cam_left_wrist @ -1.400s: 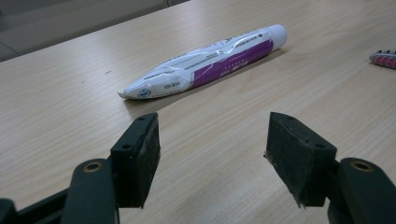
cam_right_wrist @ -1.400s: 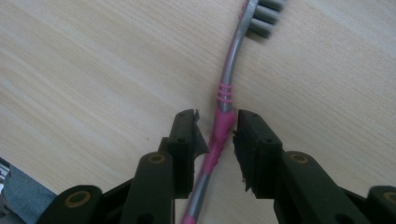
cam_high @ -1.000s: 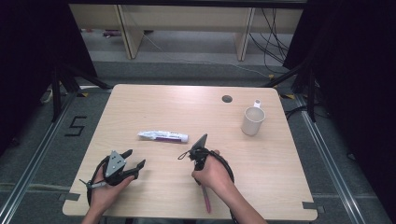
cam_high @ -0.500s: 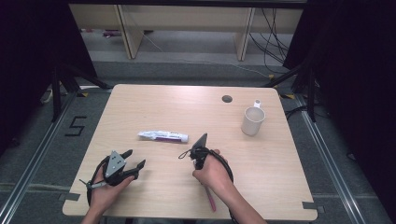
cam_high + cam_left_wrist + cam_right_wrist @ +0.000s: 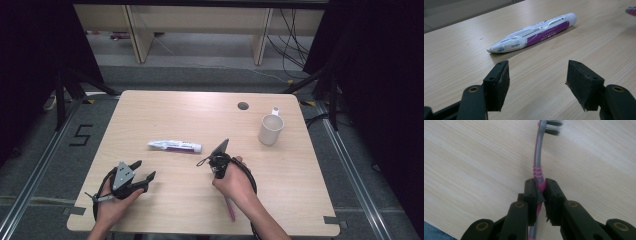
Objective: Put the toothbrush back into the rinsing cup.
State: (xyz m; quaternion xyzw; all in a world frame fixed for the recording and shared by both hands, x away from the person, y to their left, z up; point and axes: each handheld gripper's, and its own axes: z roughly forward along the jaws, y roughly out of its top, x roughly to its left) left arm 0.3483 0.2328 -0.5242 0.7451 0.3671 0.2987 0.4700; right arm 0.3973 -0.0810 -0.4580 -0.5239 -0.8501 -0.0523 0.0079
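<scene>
My right gripper (image 5: 541,186) is shut on a pink and grey toothbrush (image 5: 537,157), clamped at the ribbed pink part of its handle, with the bristle head at the top of the right gripper view. In the high view that gripper (image 5: 220,161) sits at the table's middle front, and the pink toothbrush handle (image 5: 229,209) sticks out below the hand. A white and purple toothpaste tube (image 5: 175,146) lies flat left of it. My left gripper (image 5: 144,170) rests at the front left, open and holding nothing. The tube (image 5: 534,33) lies just beyond its pads (image 5: 500,85).
A white mug (image 5: 270,129) stands upright at the right of the wooden table (image 5: 150,115). A round cable hole (image 5: 243,106) is near the far edge. Black cables loop around both hands. Table legs and wires show beyond the far edge.
</scene>
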